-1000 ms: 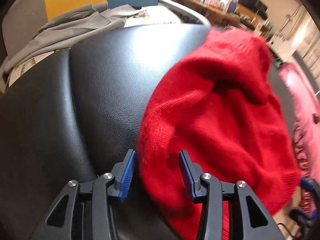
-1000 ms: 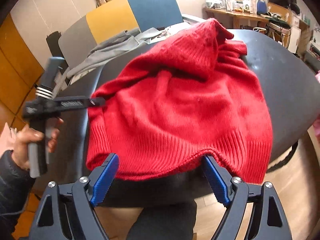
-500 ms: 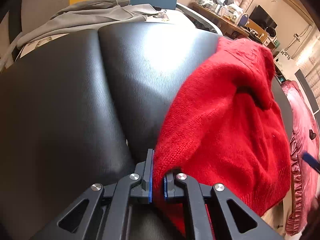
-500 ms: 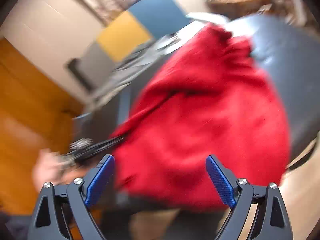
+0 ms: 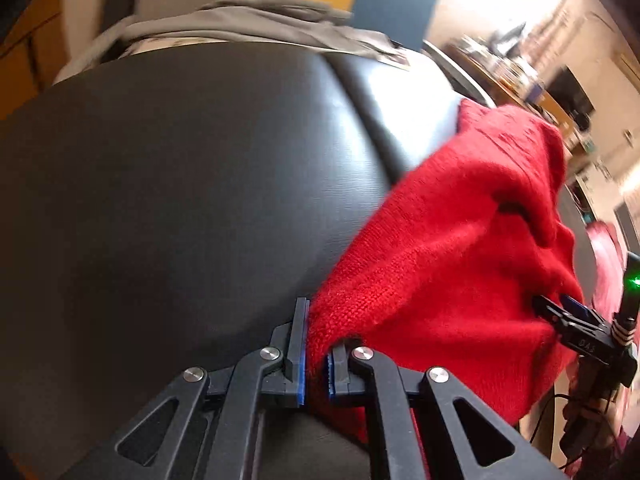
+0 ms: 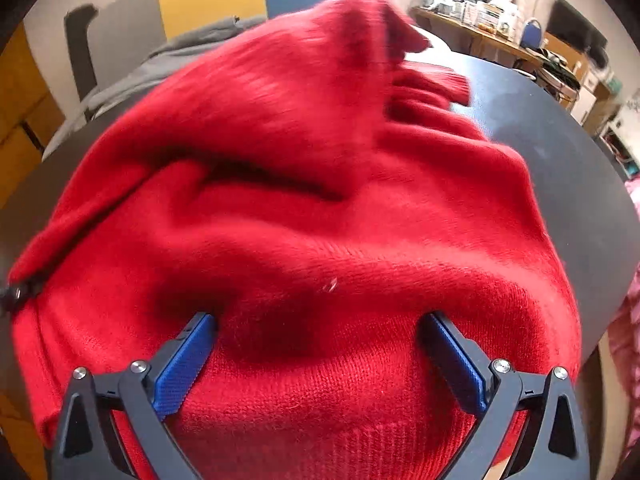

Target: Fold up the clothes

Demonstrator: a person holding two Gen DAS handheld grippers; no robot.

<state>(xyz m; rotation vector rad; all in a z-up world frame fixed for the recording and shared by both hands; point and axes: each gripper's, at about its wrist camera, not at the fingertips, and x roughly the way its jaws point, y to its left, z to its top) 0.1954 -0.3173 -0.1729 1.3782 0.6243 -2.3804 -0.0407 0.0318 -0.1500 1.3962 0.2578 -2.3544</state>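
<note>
1. Sweater (image 6: 320,208) first: red knit one, lying rumpled on the black padded table (image 5: 168,184), with its ribbed hem end at the near edge by the person. It's bunched up in the middle with a deep crease across it, so not flat and not neatly folded as it sits.

2. Left gripper (image 5: 316,356) is pinched nearly closed on the sweater's edge at the near left side, a wad of knit squeezed between the blue pads. Makes sense to me as a corner hold, so that side can be lifted or pulled.

3. Right gripper (image 6: 320,360) is spread wide, fingers resting on or just over the hem area with fabric between them, not clamping anything. My guess is it's lined up for the matching hold on the other side.

4. Grey garment (image 5: 256,28) is piled at the far end of the table, well apart from the red one, likely just waiting there or done already, can't say which.
</note>
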